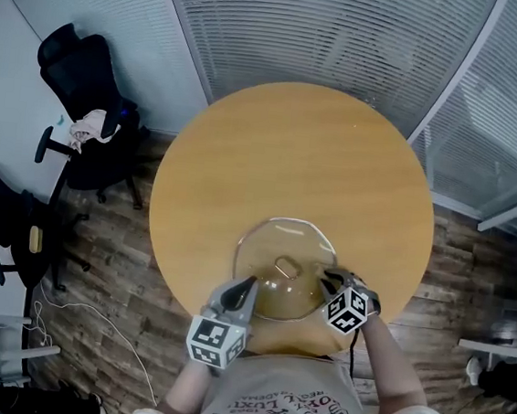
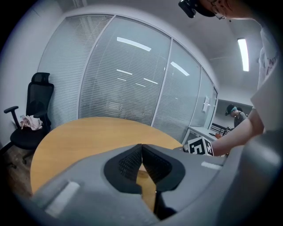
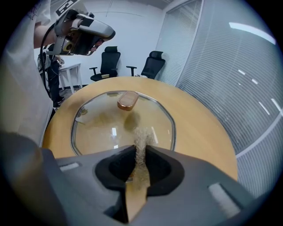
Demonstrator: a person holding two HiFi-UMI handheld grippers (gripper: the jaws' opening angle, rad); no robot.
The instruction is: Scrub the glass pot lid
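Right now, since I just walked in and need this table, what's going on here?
A person is cleaning a glass pot lid that lies knob-up on the round wooden table. The right gripper is shut on a tan scouring pad, whose tip reaches over the lid's near edge. The left gripper is shut and empty, held up near the lid.

My left tool [image 1: 250,283] and right tool [image 1: 329,279] are smooth grey plastic shells, each tapering to two jaws lined inside with black ribbed pads [image 2: 128,165]. A pale rectangular label [image 2: 62,198] sits on either shoulder of the shell. Each tool carries a white cube [image 1: 216,341] printed with black square markers. A thin black cable [image 1: 351,354] trails from the right one. I wear a pale grey short-sleeved T-shirt [image 1: 283,406] with dark red lettering across the chest.
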